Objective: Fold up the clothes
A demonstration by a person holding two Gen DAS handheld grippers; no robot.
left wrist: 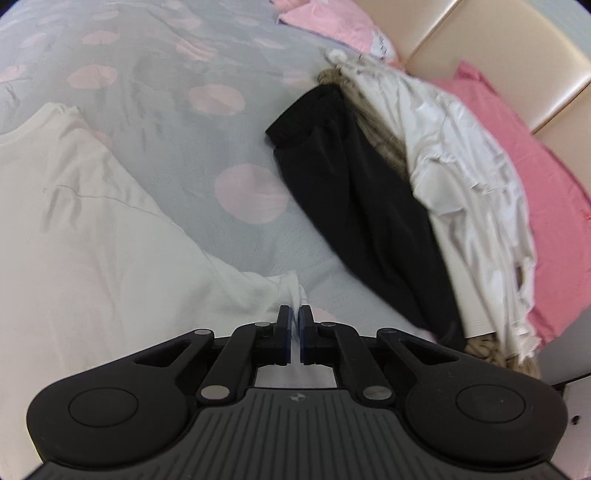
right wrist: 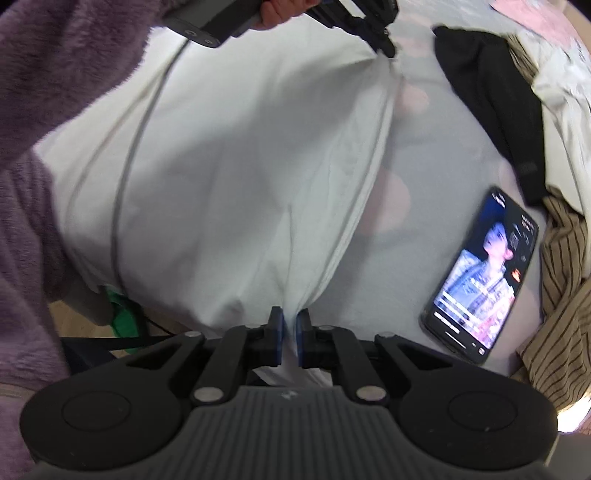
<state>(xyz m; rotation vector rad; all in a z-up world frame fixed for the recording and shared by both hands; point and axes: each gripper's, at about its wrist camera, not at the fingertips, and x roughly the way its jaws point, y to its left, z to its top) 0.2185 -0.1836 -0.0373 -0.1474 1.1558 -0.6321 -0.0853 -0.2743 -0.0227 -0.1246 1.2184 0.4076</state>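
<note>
On the bed (left wrist: pixel 177 122), over a grey sheet with pink round spots, a white T-shirt (left wrist: pixel 92 229) lies spread out, and both grippers have it by one edge. Seen from the left wrist, the left gripper (left wrist: pixel 295 314) is clenched on a bunched corner of the shirt, with a small tuft of white cloth sticking up between its blue pads. Seen from the right wrist, the right gripper (right wrist: pixel 289 315) is likewise clamped on a pinch of the same shirt (right wrist: pixel 229 166), the cloth gathered into folds that run up from the pads. Between the two grips the shirt's edge is pulled into a fairly taut line, and the far end of that line meets the tip of the left gripper (right wrist: pixel 388 50) at the top of the right wrist view, held by a hand (right wrist: pixel 280 13) with a fluffy purple sleeve (right wrist: pixel 48 85) beside it.

To the right of the shirt, apart from it, a black garment (left wrist: pixel 362 206) lies stretched on the sheet. Against it sits a heap of white clothes (left wrist: pixel 469 192), with brown striped cloth (right wrist: pixel 561 306) showing under and beside the heap. A pink pillow (left wrist: pixel 546 206) rests behind the heap against a cream padded headboard (left wrist: pixel 491 48). A phone (right wrist: pixel 484 273) with its screen lit lies face up on the sheet between the shirt and the striped cloth, touching neither
</note>
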